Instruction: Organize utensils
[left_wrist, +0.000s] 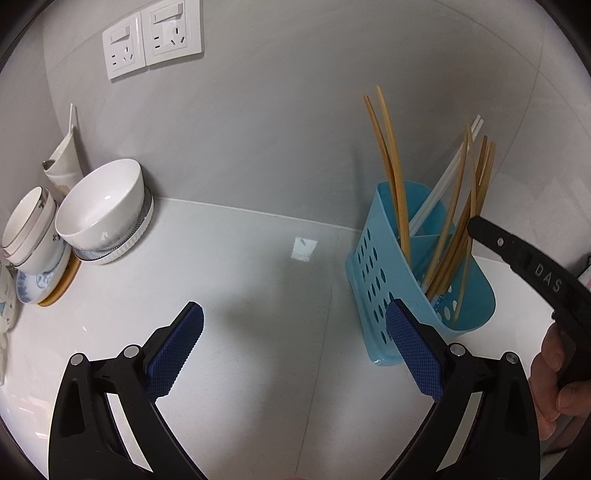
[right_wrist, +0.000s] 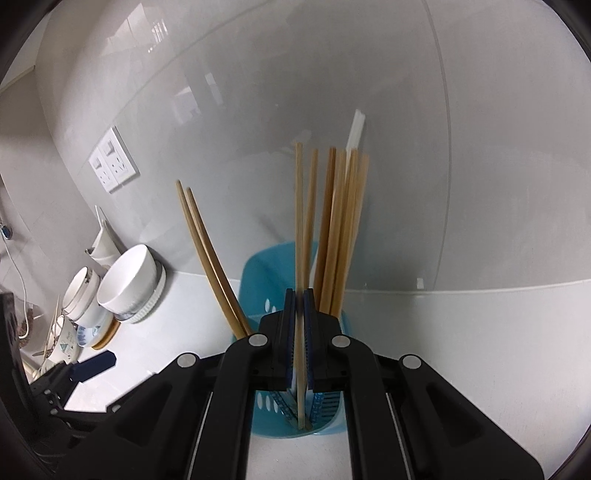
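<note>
We look over a pale, glossy surface (left_wrist: 258, 280) that meets a grey wall carrying two white wall sockets (left_wrist: 153, 38). At the far left sits stacked crockery, a white bowl (left_wrist: 107, 203) on plates, well apart from the job.

The blue perforated holder (left_wrist: 402, 280) stands near the wall on the right, divided into compartments. It looks like thin plastic, light enough to tip or slide on so smooth a top if we push sideways.

In it stand the bamboo chopsticks (right_wrist: 343, 221) and a white pair behind them, two more bamboo ones leaning out to the left. These are light, stiff and slim (smooth enough to swivel in a loose pinch), so we judge a hold near mid-length keeps them straightest.

Our right gripper (right_wrist: 299, 295) has its fingers clenched on one chopstick (right_wrist: 299, 206), held upright with its lower tip down inside the holder's near compartment; whether it touches the bottom we cannot tell.

Our left gripper (left_wrist: 295, 325) hangs with fingers released and wide apart, nothing between them, just beside the holder.
</note>
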